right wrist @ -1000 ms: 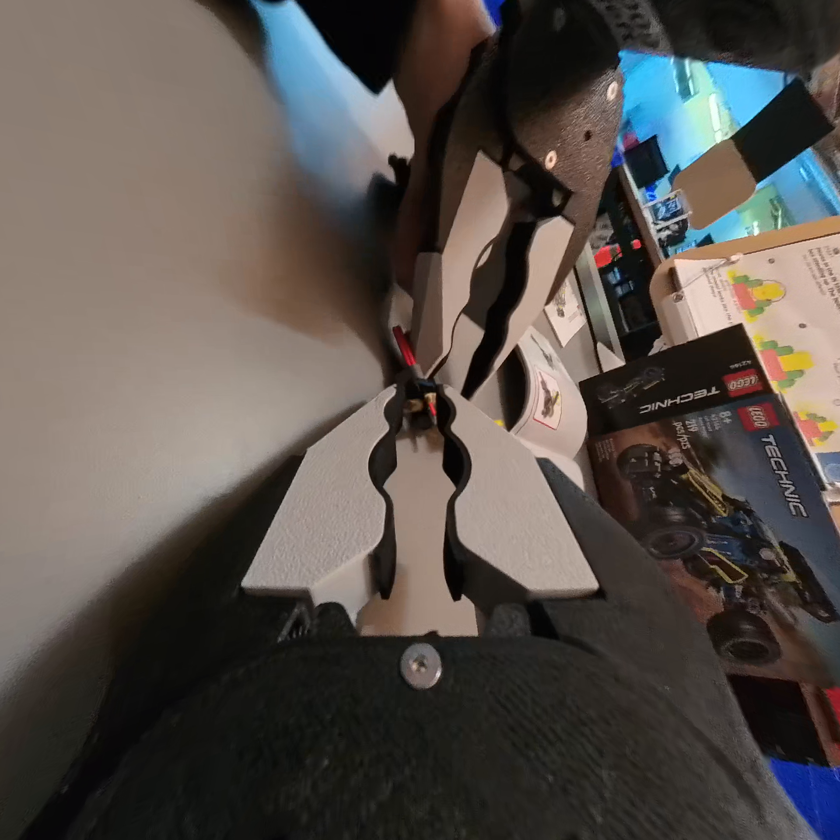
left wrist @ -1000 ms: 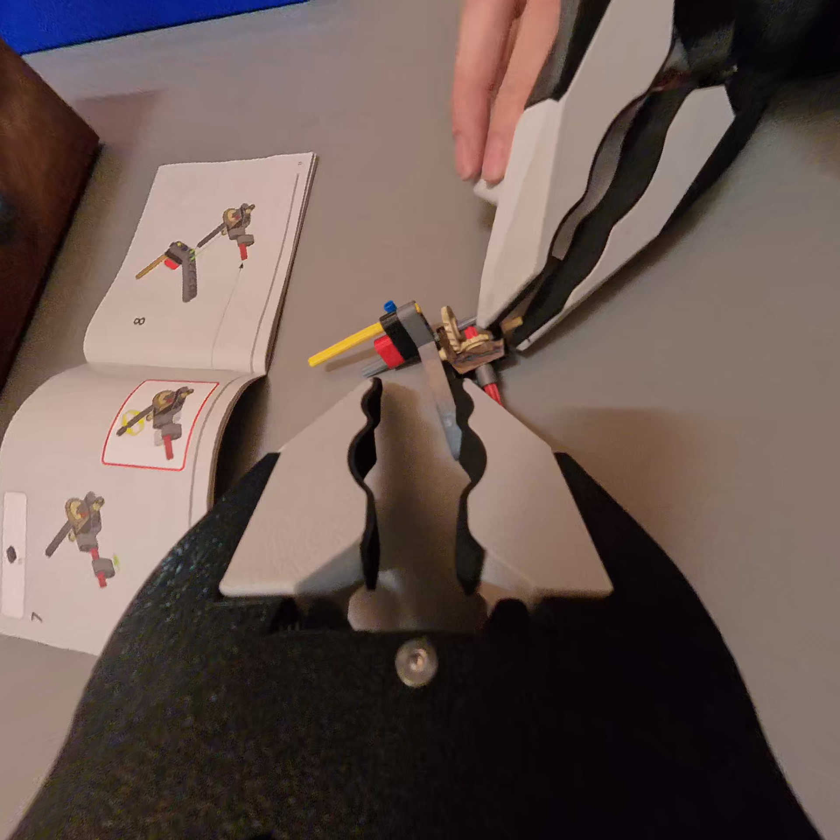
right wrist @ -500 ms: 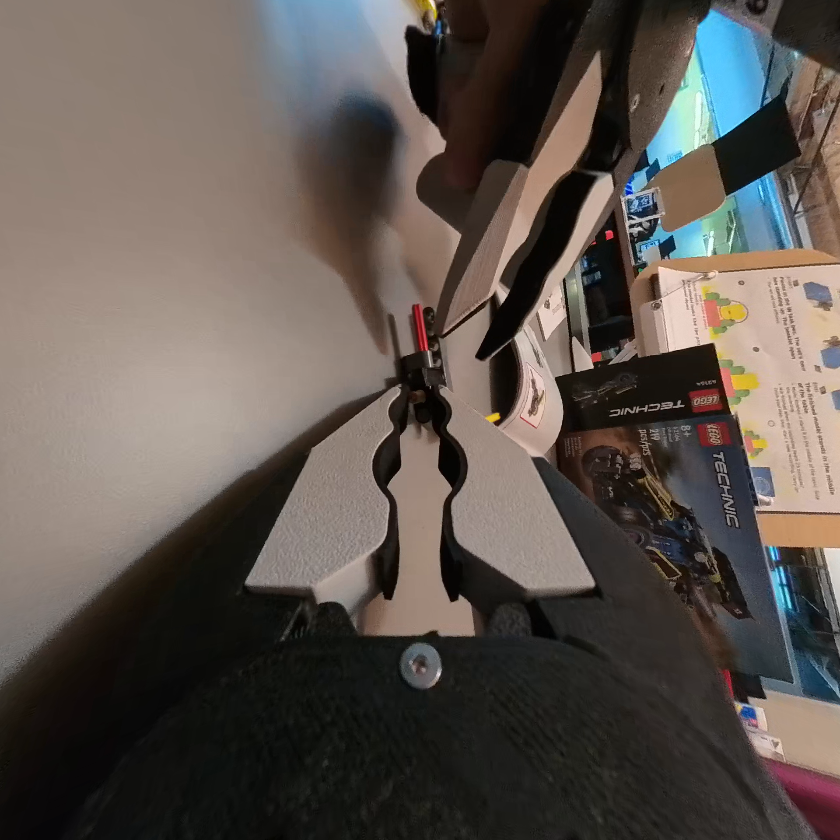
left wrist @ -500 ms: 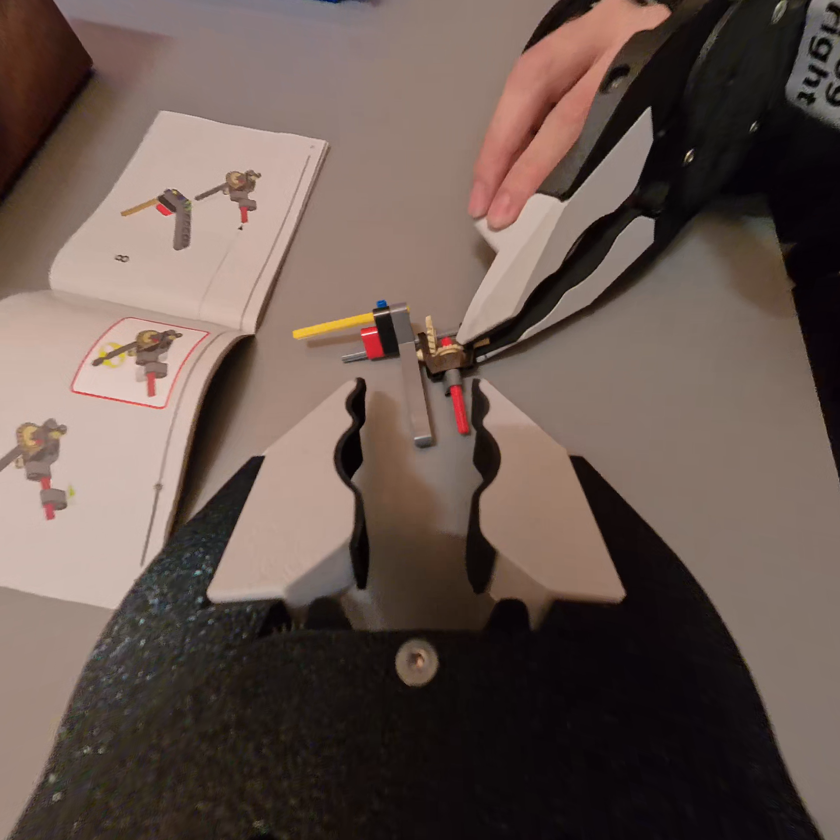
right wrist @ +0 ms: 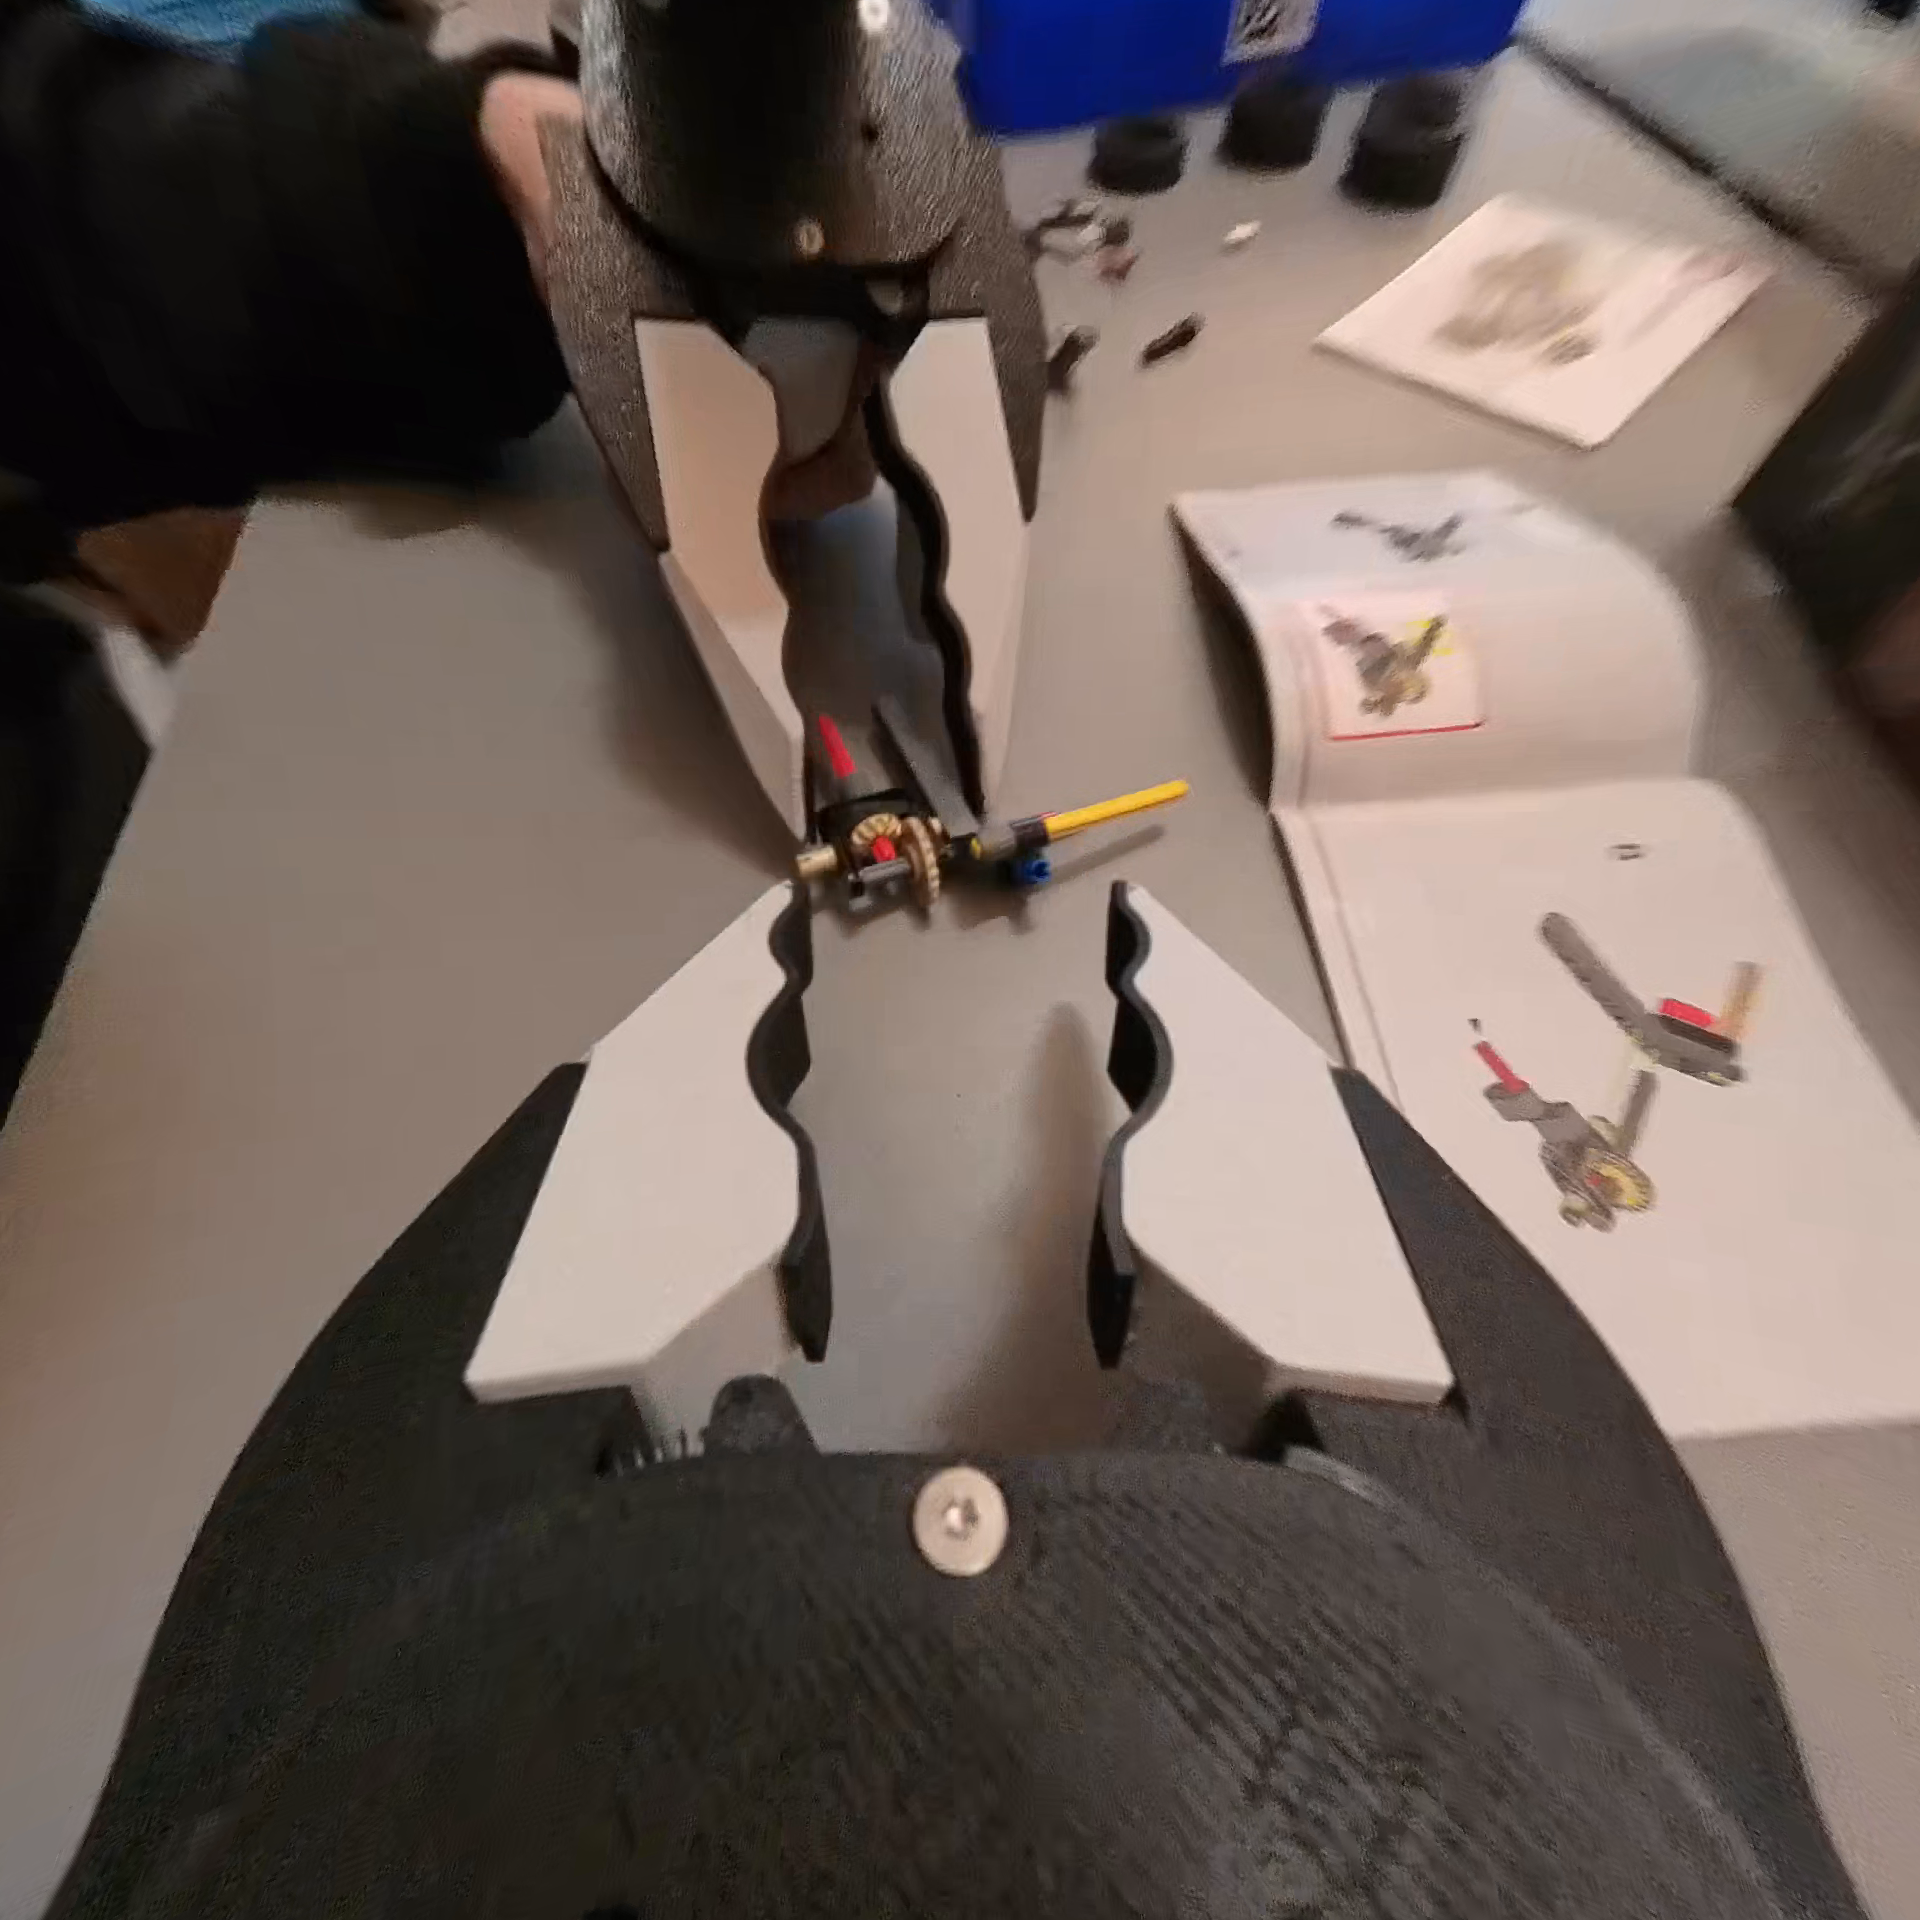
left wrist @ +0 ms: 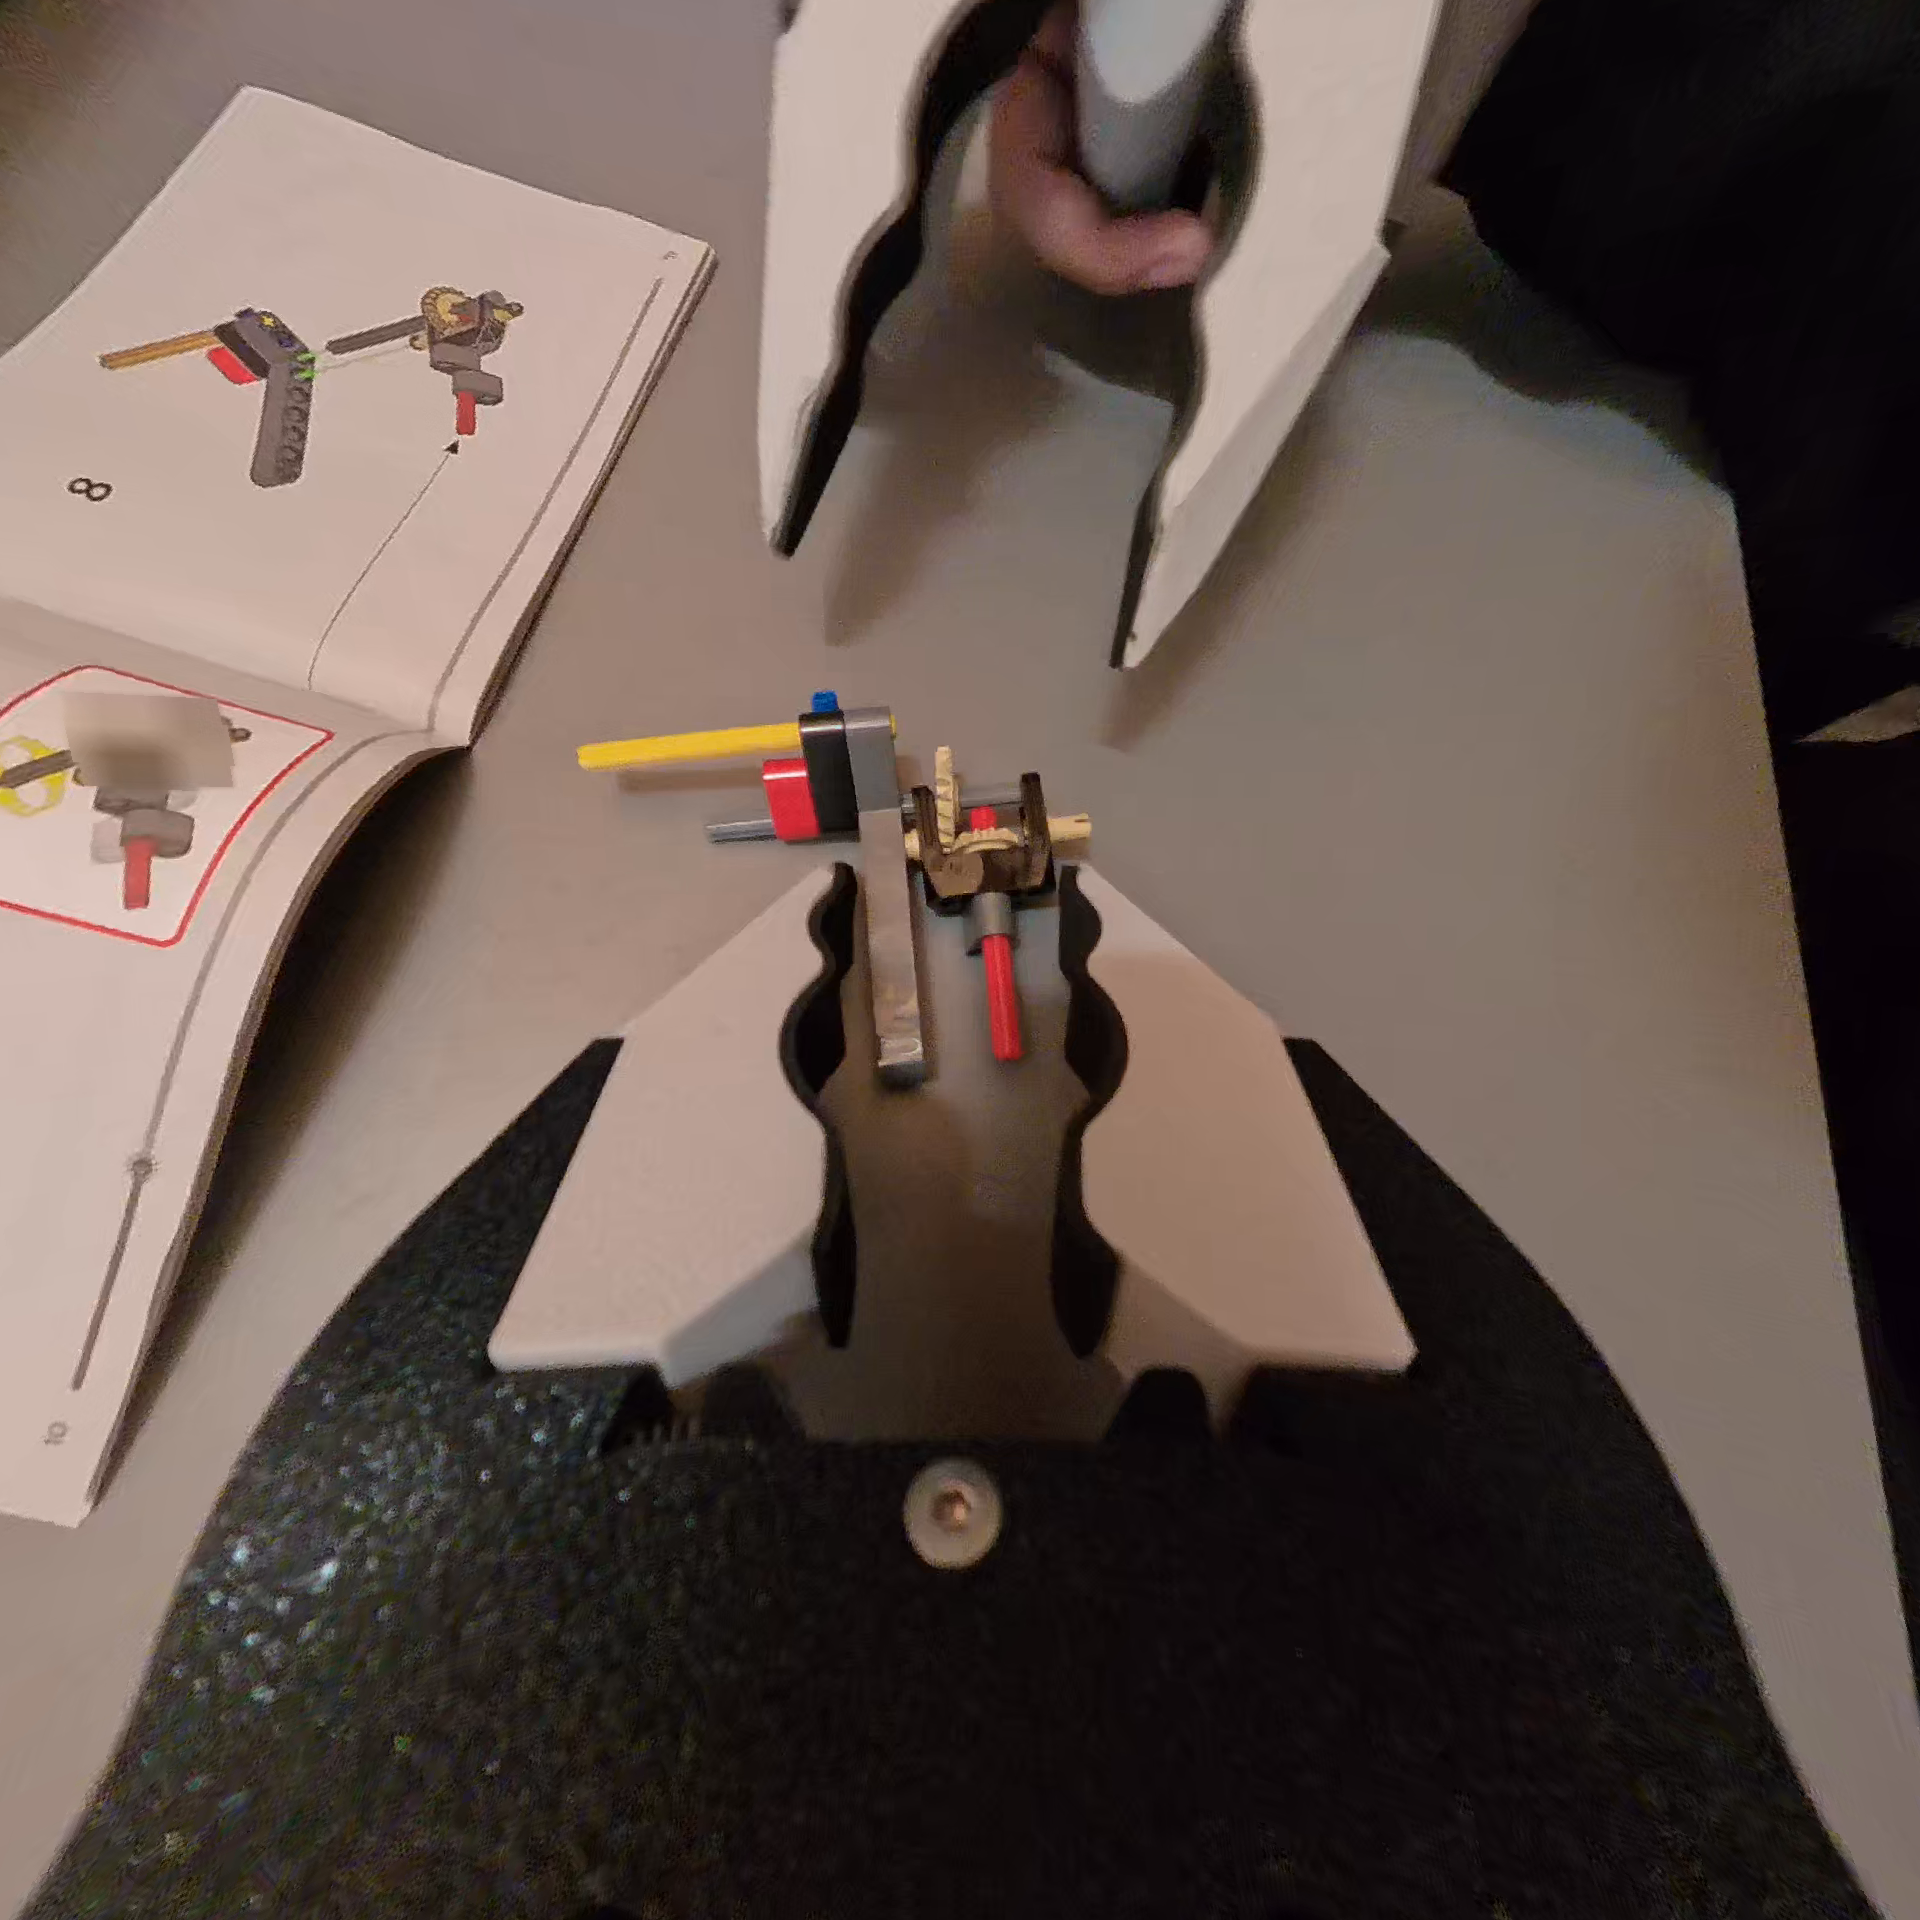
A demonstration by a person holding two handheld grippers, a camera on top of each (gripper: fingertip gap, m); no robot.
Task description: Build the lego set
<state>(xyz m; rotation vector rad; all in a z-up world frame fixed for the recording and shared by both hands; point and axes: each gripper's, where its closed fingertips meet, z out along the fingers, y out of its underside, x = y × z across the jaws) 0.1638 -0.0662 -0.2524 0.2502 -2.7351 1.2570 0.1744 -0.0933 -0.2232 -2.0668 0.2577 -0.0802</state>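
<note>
Left wrist view shows us the lego assembly (left wrist: 883,821) lying on the grey surface (left wrist: 1455,935), its grey beam and red axle reaching back between the spread fingers of the left claw (left wrist: 945,883), which brackets them without pinching.

Half a second ago the right claw (left wrist: 956,603) was clamped on the gear end of the assembly; now we see it released, lifted clear and hanging wide open just beyond the assembly. A second ago the left claw gripped the grey beam; it has let go too. We judge that this joining step is finished and the model set down, so we can check the open instruction booklet (left wrist: 312,436) at the left for the next piece.

For containers, we find only a blue bin (right wrist: 1195,52) at the far edge in the right wrist view, its contents out of sight; loose dark parts (right wrist: 1081,239) lie on the surface in front of it.
</note>
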